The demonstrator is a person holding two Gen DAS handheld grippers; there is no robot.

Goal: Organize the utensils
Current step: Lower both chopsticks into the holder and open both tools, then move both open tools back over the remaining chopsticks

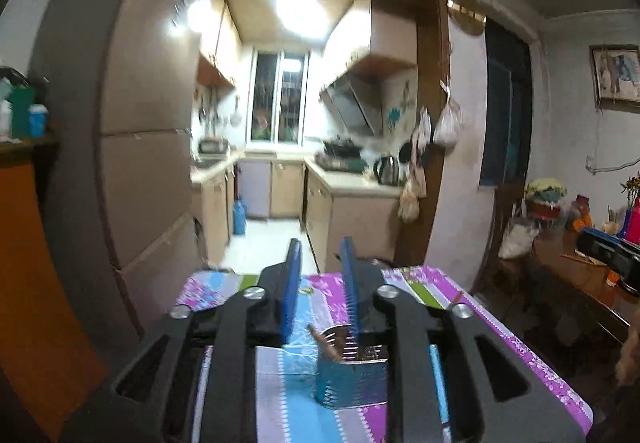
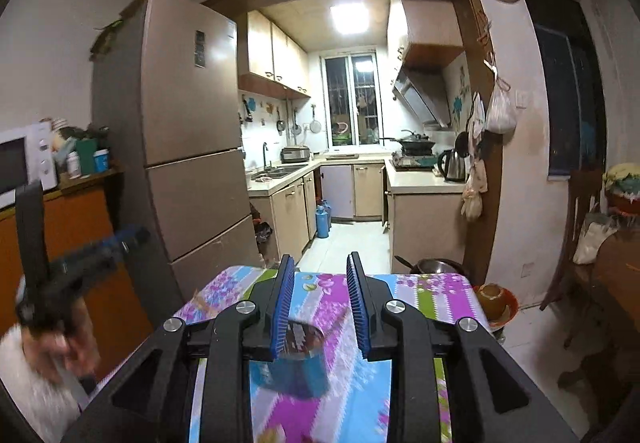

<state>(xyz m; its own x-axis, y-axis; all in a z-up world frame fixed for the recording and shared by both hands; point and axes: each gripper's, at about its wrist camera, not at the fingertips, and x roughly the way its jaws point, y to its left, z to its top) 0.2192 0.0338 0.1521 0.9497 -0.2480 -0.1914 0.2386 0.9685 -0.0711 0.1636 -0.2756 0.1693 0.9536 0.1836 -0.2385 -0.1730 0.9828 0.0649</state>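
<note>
A perforated metal utensil holder (image 1: 352, 371) stands on the table's floral striped cloth (image 1: 420, 283), with a brown handle (image 1: 324, 343) sticking out of it. My left gripper (image 1: 321, 243) hovers above and just behind the holder, its blue pads apart and nothing between them. A blue-handled utensil (image 1: 438, 383) lies flat on the cloth to the holder's right. In the right wrist view the holder (image 2: 296, 367) is blurred, below my right gripper (image 2: 320, 259), which is open and empty. A hand (image 2: 52, 347) in a white fluffy sleeve shows at the left edge.
A tall fridge (image 2: 188, 143) stands left of the table, beside an orange cabinet bearing a microwave (image 2: 24, 163). Beyond the table's far edge is the kitchen doorway. A wooden side table (image 1: 580, 275) with clutter stands to the right. A bowl (image 2: 494, 299) sits low by the table's right corner.
</note>
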